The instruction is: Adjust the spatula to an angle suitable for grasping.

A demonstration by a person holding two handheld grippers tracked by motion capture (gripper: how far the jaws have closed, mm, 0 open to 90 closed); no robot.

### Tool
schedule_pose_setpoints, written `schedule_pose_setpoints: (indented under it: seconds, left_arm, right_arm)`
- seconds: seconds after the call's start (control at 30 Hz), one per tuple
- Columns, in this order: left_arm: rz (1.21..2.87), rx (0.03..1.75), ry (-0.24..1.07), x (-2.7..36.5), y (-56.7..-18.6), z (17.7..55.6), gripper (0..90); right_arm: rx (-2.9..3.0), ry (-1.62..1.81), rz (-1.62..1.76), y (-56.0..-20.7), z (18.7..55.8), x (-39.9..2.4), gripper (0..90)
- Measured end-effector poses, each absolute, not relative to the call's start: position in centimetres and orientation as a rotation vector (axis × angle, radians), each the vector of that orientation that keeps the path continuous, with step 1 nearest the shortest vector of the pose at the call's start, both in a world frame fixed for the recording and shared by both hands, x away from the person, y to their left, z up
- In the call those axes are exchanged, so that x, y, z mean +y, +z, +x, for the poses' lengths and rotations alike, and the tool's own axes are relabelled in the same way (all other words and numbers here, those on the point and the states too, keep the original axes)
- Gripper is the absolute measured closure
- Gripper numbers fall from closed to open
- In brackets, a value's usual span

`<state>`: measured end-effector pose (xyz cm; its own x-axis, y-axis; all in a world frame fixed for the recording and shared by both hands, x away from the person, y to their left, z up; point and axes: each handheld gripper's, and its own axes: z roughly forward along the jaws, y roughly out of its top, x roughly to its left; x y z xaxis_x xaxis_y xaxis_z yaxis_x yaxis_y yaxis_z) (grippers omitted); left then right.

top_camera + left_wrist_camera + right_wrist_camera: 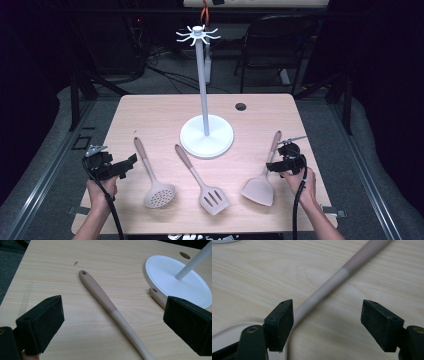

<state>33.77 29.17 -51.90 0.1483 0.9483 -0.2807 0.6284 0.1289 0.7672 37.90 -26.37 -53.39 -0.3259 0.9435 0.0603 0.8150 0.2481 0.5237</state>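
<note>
My right gripper [276, 165] hangs over the solid turner [264, 176] at the right of the table [150, 107], its jaws released and spread on either side of the handle, just above where the handle meets the blade. In the right gripper view [327, 317] the handle runs up between the pads; neither pad presses on it, though the left pad overlaps its lower end in that view.

Step in hand, as I judge it: take the turner by its handle, probably to hang it on the white hook stand [205, 135].

1. Centre the handle between the pads before closing; it now sits nearer the left pad.
2. Lower until the pads bracket the handle at mid-height, clear of the tabletop.
3. Close squarely across the handle. It is round and tapered, so an off-centre grip may roll it.

The turner is pale beige, with a darker upper handle and a flat, unslotted blade lying toward me.

My left gripper [131, 161] is released too, wide apart, near the skimmer [154, 175] handle [100, 291]. A slotted turner [206, 182] lies between the two.
</note>
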Motion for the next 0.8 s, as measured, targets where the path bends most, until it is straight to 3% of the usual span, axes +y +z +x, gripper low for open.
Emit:
schedule_pose_setpoints:
  seconds: [0.4,0.8]
  left_arm:
    - [1.616,1.550,0.445,29.0,-52.1,34.1,2.6]
    - [1.668,1.538,0.437,28.5,-52.4,34.3,2.1]
  right_arm:
    - [2.314,0.569,1.689,-54.6,39.7,-24.2,47.8]
    - [2.338,0.550,1.694,-55.3,39.7,-23.9,47.9]
